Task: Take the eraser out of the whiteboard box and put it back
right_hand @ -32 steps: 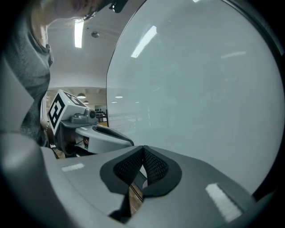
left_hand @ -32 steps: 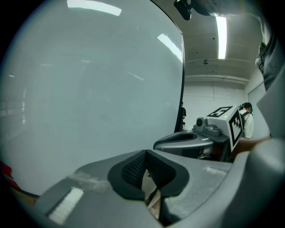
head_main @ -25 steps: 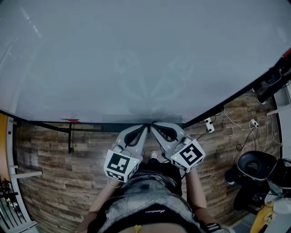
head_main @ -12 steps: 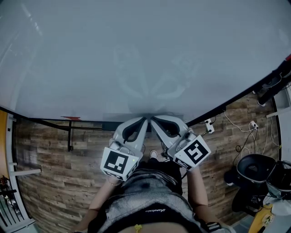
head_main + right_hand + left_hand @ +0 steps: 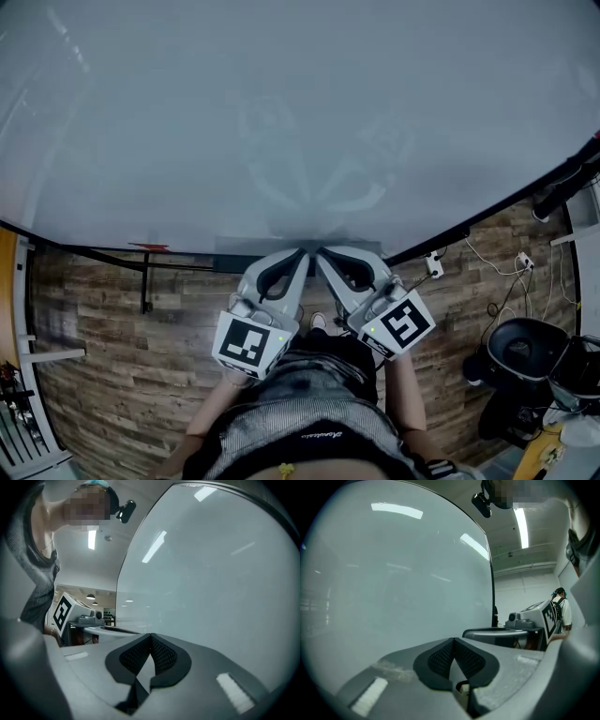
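At the bottom edge of the whiteboard (image 5: 300,112), shows the left gripper (image 5: 302,252) and right gripper (image 5: 319,252) side by side, tips almost meeting against that edge. Shows both sets of jaws pressed together with nothing between them, left (image 5: 452,641) and right (image 5: 150,635) alike. Places the whiteboard box (image 5: 234,260) as a dark strip along the board's bottom edge, right at the tips. Cannot make out the eraser in any view. Left of the box, on the same edge, shows a small red object (image 5: 148,248). Below the board, shows wood-pattern floor (image 5: 103,347).
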Demonstrator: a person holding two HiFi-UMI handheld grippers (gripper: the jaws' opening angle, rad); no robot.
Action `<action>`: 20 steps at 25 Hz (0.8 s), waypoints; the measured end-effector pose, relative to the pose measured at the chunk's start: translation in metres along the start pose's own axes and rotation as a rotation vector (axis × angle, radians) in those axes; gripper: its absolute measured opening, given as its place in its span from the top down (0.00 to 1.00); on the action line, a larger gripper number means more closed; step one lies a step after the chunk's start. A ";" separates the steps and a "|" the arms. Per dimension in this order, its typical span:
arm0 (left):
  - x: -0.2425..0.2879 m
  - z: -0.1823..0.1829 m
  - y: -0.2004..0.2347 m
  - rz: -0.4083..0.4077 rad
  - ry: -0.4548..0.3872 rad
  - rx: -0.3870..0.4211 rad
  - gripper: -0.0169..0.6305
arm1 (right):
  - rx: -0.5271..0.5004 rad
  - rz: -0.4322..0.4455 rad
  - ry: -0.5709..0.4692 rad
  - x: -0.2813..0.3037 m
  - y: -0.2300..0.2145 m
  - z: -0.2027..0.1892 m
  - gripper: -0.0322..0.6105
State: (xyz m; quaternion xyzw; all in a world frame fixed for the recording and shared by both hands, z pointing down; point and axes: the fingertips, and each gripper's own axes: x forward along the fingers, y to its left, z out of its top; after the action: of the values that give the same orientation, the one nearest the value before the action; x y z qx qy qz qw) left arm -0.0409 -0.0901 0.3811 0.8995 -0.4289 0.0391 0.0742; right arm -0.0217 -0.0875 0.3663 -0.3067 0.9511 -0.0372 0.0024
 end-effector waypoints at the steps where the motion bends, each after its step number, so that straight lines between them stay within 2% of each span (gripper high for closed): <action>1: 0.001 -0.001 0.000 -0.003 -0.001 0.007 0.97 | 0.000 -0.003 0.001 0.000 -0.001 -0.001 0.95; 8: 0.001 0.000 0.000 0.006 0.010 -0.033 0.97 | 0.001 -0.015 -0.001 -0.001 -0.002 -0.001 0.95; 14: -0.002 -0.005 -0.001 -0.009 0.016 -0.004 0.97 | -0.006 -0.016 0.007 -0.002 -0.001 -0.003 0.95; 20: -0.004 -0.005 -0.005 -0.014 0.017 -0.032 0.97 | -0.017 -0.012 0.017 -0.003 0.004 -0.006 0.95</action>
State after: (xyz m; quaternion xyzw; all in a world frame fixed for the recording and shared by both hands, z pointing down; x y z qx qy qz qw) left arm -0.0392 -0.0831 0.3848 0.9007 -0.4226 0.0396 0.0927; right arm -0.0221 -0.0824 0.3717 -0.3122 0.9495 -0.0315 -0.0085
